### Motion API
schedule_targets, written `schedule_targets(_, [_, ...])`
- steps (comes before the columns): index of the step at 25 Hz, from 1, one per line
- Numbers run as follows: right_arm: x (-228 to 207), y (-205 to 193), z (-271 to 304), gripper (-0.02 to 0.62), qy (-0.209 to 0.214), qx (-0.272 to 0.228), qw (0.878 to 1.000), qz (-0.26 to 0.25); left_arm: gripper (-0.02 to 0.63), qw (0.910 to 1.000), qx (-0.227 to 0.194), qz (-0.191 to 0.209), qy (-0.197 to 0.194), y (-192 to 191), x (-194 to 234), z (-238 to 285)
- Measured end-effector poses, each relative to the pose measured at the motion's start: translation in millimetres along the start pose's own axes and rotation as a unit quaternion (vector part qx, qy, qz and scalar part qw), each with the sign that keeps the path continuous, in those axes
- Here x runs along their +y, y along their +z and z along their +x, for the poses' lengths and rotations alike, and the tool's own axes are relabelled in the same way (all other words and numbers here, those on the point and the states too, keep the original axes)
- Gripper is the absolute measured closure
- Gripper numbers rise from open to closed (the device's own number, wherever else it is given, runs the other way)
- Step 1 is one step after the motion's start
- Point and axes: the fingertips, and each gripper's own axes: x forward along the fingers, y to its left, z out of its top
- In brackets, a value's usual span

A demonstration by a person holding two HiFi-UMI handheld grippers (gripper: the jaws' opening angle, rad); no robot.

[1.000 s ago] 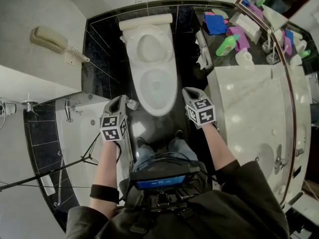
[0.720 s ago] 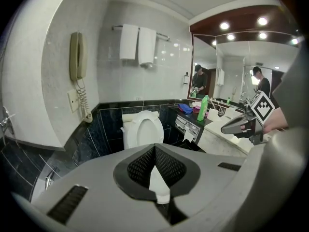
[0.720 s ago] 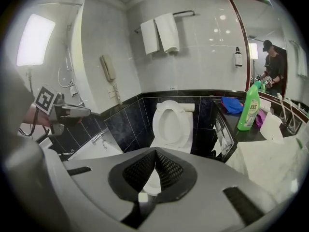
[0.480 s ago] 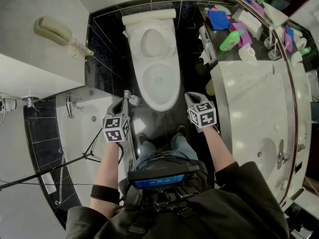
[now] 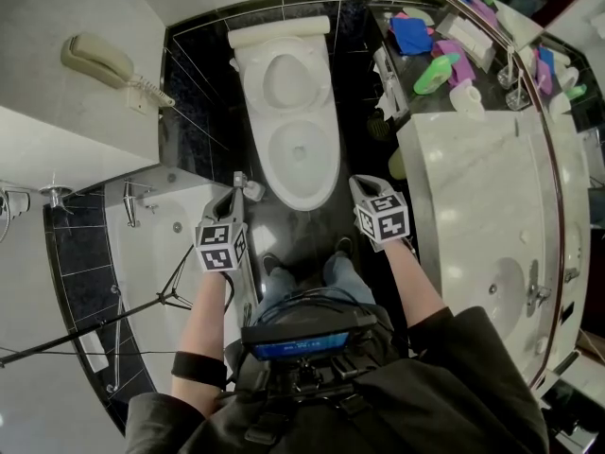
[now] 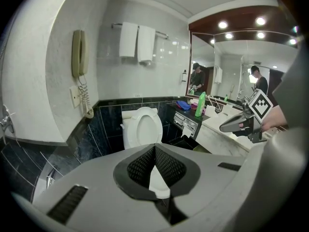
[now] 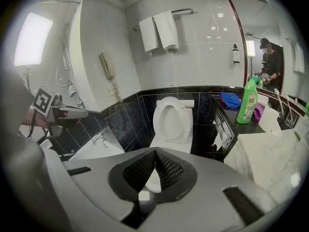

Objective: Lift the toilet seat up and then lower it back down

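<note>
Left gripper (image 5: 236,185) pinched shut on nothing, right gripper (image 5: 360,185) the same; only the gripper views show the toilet seat (image 7: 173,119) standing raised, straight ahead and well beyond the tips; the head view shows the bathtub (image 5: 161,244) rim just outside the left gripper, the marble counter (image 5: 473,206) just outside the right; bare dark floor (image 5: 302,230) between them.

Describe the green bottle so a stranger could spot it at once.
Start at the white ceramic toilet against the black tiled wall. On the dark counter to its right, as the person faces it, stands a bright green plastic bottle. Its white label and height set it apart from the blue cloth and white paper roll beside it.
</note>
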Motion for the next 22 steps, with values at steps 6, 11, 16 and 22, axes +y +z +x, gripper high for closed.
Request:
schedule_targets(6, [-2.9, -5.1, -0.3, 0.594, 0.001, 0.005, 1.000, 0.001, 0.598, 1.0000, 0.005, 0.002, -0.003, -3.5, -5.8, 2.9])
schedule_targets(11, [-4.5, -0.9, -0.7, 0.594, 0.003, 0.002, 1.000, -0.003, 0.598, 1.0000, 0.006, 0.001, -0.004, -3.9, -10.3, 5.0])
schedule_targets(16, [-6.1, 2.2, 1.7, 0.594, 0.004, 0.002, 1.000, -0.008, 0.598, 1.0000, 0.003, 0.003, -0.004, -0.7, -11.6, 6.8])
schedule_targets(22, [-6.2, 2.0, 2.3, 0.594, 0.003, 0.001, 1.000, -0.011, 0.598, 1.0000, 0.003, 0.002, -0.004, -1.1, -11.5, 7.4])
